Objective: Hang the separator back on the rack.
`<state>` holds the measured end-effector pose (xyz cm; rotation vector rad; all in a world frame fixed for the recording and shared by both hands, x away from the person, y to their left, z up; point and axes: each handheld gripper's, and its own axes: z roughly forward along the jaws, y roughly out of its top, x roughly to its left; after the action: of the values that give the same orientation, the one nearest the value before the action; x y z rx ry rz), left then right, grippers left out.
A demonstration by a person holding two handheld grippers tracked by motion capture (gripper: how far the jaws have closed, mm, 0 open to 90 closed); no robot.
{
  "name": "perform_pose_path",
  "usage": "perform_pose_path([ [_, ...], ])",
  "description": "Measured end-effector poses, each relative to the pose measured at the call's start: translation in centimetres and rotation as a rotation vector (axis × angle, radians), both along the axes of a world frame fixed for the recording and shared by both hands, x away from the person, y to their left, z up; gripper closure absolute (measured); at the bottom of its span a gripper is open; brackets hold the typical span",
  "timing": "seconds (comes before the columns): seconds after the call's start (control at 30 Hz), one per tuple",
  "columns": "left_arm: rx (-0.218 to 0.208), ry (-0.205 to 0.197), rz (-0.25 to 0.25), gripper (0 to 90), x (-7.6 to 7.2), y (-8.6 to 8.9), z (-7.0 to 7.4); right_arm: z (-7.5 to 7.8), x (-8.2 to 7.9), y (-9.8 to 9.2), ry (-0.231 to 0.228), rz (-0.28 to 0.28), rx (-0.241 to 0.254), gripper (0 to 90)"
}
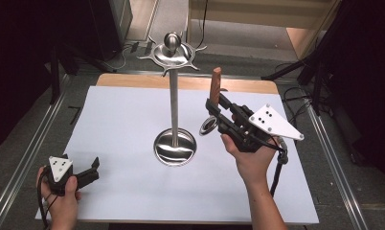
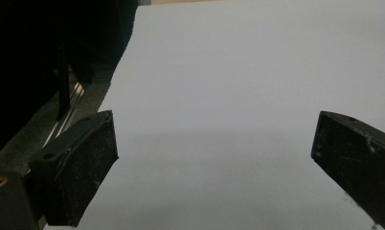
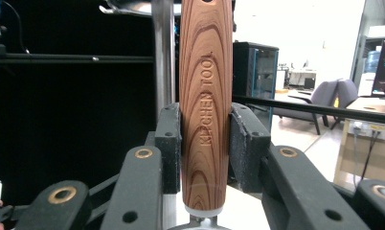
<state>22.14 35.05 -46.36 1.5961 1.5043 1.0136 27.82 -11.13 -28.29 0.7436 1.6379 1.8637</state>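
The right gripper (image 1: 218, 108) holds a wood-handled kitchen utensil (image 3: 206, 100) upright, jaws clamped on the handle's lower part; the handle rises above the jaws and the metal end (image 1: 208, 126) hangs below them. The step in hand appears to be hanging the utensil on the steel rack (image 1: 173, 91), whose post stands just behind the jaws. The handle's top end, probably bearing a hanging hole, is cut off in the right gripper view. Next move: raise the handle end to a hook (image 1: 199, 47) on the rack's crown. The left gripper (image 1: 87, 175) rests low with jaws apart and nothing between them.
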Motion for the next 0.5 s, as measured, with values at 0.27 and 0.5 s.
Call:
perform_pose_path([
  [0.27, -0.005, -0.010, 0.000, 2.8, -0.13, 0.04, 0.01, 0.44, -0.17, 0.40, -0.018, 0.036, 0.014, 69.3],
  [0.5, -0.002, -0.011, -0.001, 2.8, -0.10, 0.04, 0.00, 0.67, 0.03, 0.93, -0.014, 0.062, 0.013, 69.3],
])
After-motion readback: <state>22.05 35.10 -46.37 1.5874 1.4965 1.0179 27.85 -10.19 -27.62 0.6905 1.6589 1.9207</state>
